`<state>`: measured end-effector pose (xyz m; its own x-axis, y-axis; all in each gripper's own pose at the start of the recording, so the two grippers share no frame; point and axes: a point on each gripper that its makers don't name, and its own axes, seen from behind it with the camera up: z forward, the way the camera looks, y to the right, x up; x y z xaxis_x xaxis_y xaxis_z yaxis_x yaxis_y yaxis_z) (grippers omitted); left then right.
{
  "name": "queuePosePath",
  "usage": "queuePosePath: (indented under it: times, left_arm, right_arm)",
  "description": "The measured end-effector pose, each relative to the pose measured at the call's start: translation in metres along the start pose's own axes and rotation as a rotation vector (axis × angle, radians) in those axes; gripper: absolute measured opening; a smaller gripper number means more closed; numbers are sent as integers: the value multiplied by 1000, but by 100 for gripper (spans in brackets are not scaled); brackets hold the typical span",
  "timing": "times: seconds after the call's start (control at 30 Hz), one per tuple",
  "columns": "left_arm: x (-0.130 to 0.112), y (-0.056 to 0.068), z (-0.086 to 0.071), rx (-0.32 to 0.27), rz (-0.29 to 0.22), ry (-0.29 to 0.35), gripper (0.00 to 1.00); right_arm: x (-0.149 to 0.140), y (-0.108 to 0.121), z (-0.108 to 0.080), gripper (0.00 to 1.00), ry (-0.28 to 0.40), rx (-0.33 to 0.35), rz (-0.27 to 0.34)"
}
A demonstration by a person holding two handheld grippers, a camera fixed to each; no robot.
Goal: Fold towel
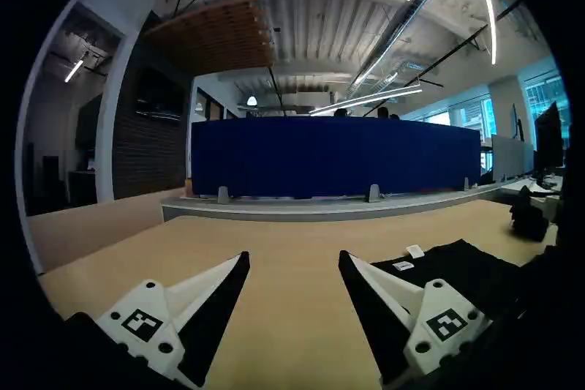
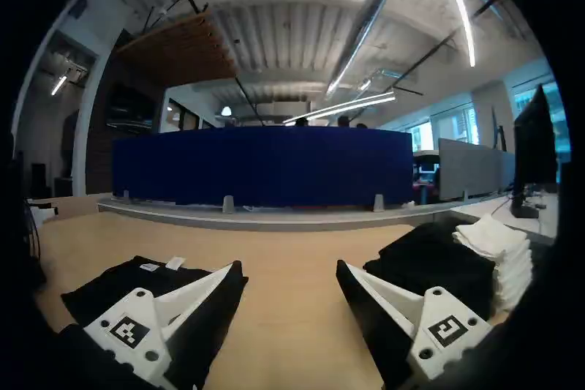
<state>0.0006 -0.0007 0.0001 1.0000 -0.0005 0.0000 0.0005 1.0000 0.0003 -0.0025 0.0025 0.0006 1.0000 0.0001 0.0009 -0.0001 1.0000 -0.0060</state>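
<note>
Two claws, both spread wide and holding nothing, hover low over a pale wooden counter (image 1: 292, 225). Bare wood shows between the white and black fingers of the left claw (image 1: 293, 255), and the same is true of the right claw (image 2: 289, 264).

One black towel (image 1: 457, 269) lies flat on the counter. It sits just to the right of the left claw and, in the right gripper view, just to the left of the right claw (image 2: 121, 280), so it appears to lie between the two. Two small white tags (image 1: 414, 251) sit at its far edge.

The towel looks soft, thin and light. It would likely sag and drape once lifted, and it is in no way fragile. Because it lies flat against the wood, a finger may struggle to slide under it. The far corners, near the tags, look like the best places to pinch, one per claw.

Ahead of both claws the counter is open as far as a low grey ledge (image 1: 307, 207) under a long blue divider (image 1: 329, 156). To the right of the right claw, a stack of dark folded cloths (image 2: 431, 258) sits against a stack of white folded cloths (image 2: 504, 255), which limits sweep on that side. A dark monitor (image 2: 534, 148) stands beyond them.
</note>
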Motion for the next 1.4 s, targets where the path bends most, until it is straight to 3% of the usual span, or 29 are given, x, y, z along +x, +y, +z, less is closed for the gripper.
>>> queuePosePath:
  times: [0.27, 0.4, 0.87, 1.4]
  left_arm:
    - [-2, -5, 2, 8, 1, -20, 90]
    - [10, -4, 3, 5, 1, -24, 90]
    - [107, 4, 10, -11, -21, 2, 90]
    - [193, 17, 9, -9, -4, -50, 90]
  right_arm:
    - [2, -3, -5, 100, -22, -9, -19]
    - [17, -4, -7, 100, -19, -11, -26]
    - [110, -3, -8, 100, 1, -18, -53]
    - [207, 3, 0, 100, 7, -21, -55]
